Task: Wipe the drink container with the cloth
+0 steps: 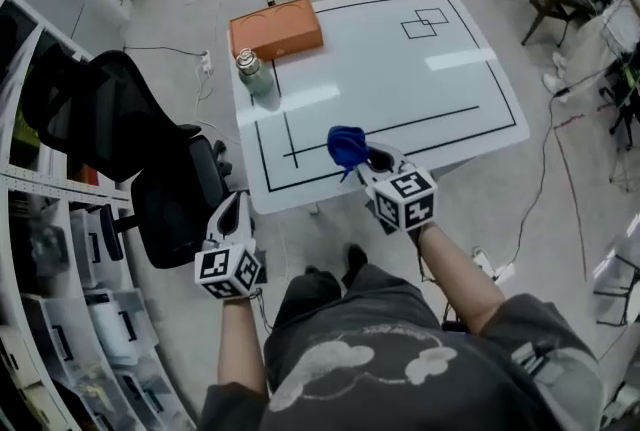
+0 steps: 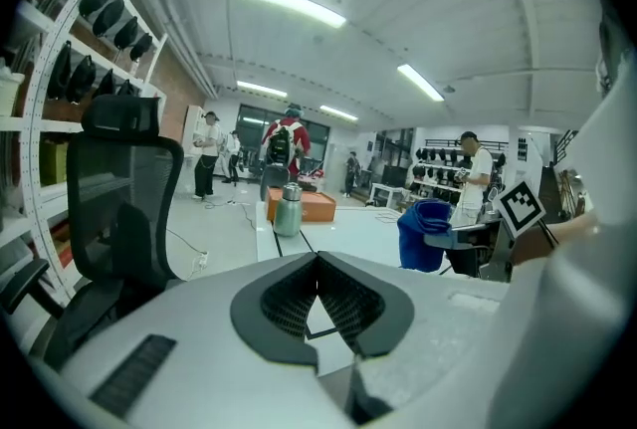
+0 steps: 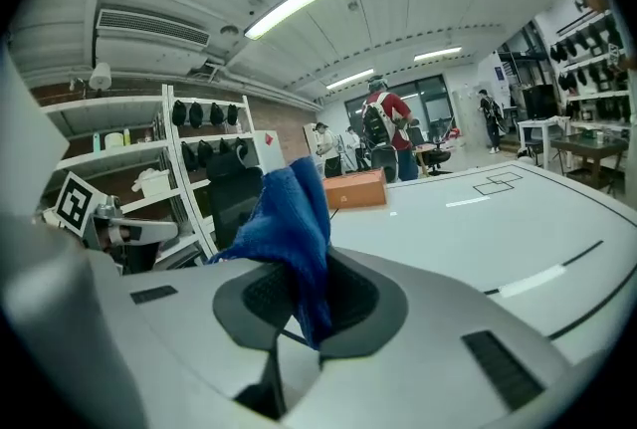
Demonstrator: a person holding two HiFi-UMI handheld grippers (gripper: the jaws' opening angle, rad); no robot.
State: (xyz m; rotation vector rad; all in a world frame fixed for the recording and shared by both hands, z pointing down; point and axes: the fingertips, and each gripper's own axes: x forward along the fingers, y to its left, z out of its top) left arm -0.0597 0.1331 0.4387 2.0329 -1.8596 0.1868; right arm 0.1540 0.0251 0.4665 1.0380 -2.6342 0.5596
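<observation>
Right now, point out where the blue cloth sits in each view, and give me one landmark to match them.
Head view: the blue cloth is at centre, over the near edge of the table, held in the right gripper's fingers.
Left gripper view: the cloth is right of centre, at mid-height.
Right gripper view: the cloth is at centre, pinched between the fingers and sticking up.
Shared landmark: the orange box at the table's far end.

- cloth [image 1: 347, 145]: blue fabric, soft, fuzzy, matt
- drink container [image 1: 250, 72]: brushed metal, dull sheen
- table [image 1: 400, 79]: white top, smooth, glossy, glare streaks
- box [image 1: 276, 28] at table's far left corner: orange, matt, cardboard-looking
- left gripper [image 2: 318, 268], right gripper [image 3: 296, 303]: matt grey plastic shells, black ribbed pads
</observation>
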